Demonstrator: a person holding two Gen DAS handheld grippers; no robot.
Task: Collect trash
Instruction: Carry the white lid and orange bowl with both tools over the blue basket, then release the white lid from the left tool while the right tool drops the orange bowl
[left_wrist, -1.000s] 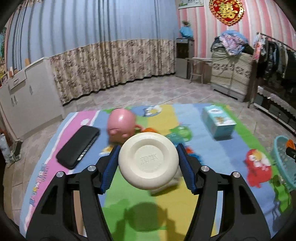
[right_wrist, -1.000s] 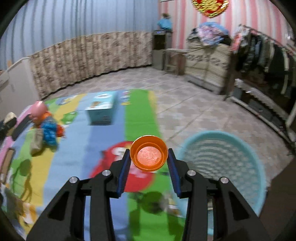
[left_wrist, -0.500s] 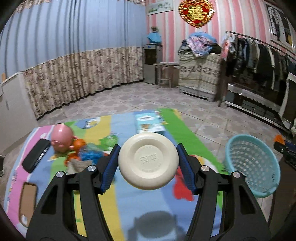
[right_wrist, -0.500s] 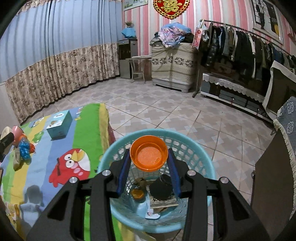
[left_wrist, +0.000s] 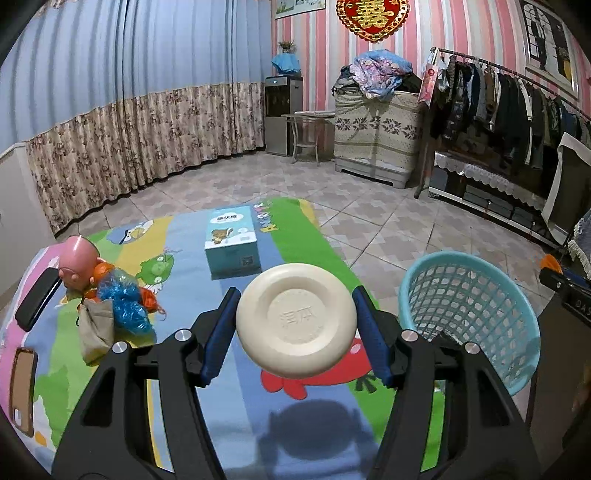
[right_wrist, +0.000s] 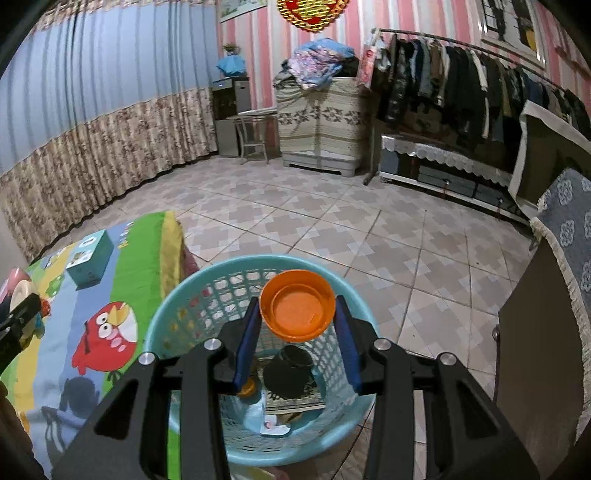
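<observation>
My left gripper (left_wrist: 295, 325) is shut on a cream round lid-like disc (left_wrist: 296, 319), held above the colourful play mat (left_wrist: 184, 266). To its right stands the turquoise mesh basket (left_wrist: 469, 291). My right gripper (right_wrist: 295, 328) is shut on an orange round cap (right_wrist: 297, 309), held right over the same basket (right_wrist: 184, 310). Inside the basket lie a dark jar (right_wrist: 291, 369), a small orange-capped bottle (right_wrist: 248, 389) and papers. At the far left edge of the right wrist view, the left gripper's tip with the cream disc (right_wrist: 20, 295) shows.
On the mat lie a teal tissue box (left_wrist: 231, 240), a pink toy head (left_wrist: 77, 258), a blue and orange wrapper bundle (left_wrist: 123, 302), a tan pouch (left_wrist: 96, 328), a black case (left_wrist: 37, 299) and a phone (left_wrist: 22, 387). Tiled floor, clothes rack (left_wrist: 517, 96) and dark cabinet (right_wrist: 546, 354) lie right.
Both grippers swept right across the mat with their loads. The left went from over the pink toy toward the basket. The right went from beside the basket to directly over it.
</observation>
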